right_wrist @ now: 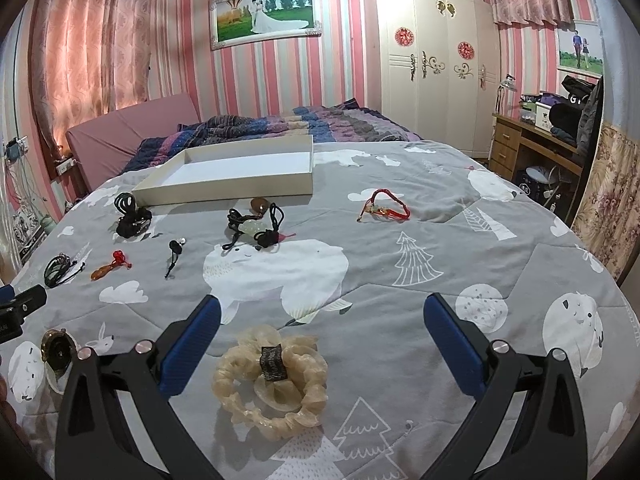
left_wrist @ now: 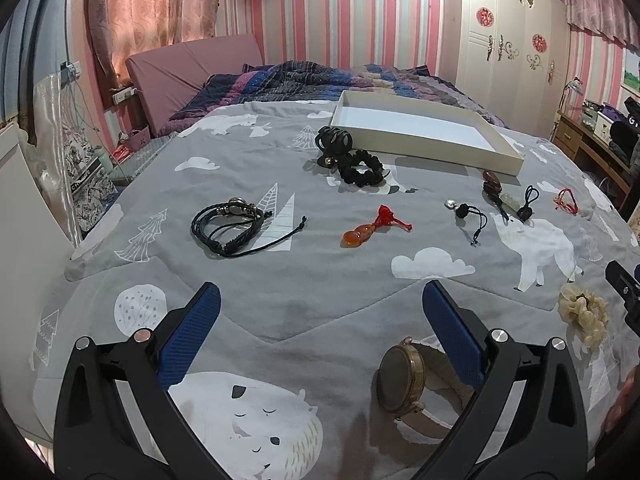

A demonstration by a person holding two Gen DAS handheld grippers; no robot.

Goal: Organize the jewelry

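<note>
The white box (right_wrist: 224, 190) is sitting open on the bed (left_wrist: 320, 304), toward the far side, with only its bare white floor showing. In front of it your jewelry is lying scattered on the grey quilt: a black braided bracelet (left_wrist: 228, 222), an orange pendant (left_wrist: 360, 234) on red cord, a red bracelet (right_wrist: 386, 208), a black scrunchie (left_wrist: 362, 170). Your left hand-held gripper (left_wrist: 320, 332) is hovering with fingers wide apart, the gold watch (left_wrist: 402, 376) lying just inside its right finger. Your right hand-held gripper (right_wrist: 320, 340) is also spread, with the cream scrunchie (right_wrist: 272, 380) lying between its fingers; its dark label is unreadable. Bare quilt is stretching to the right.
</note>
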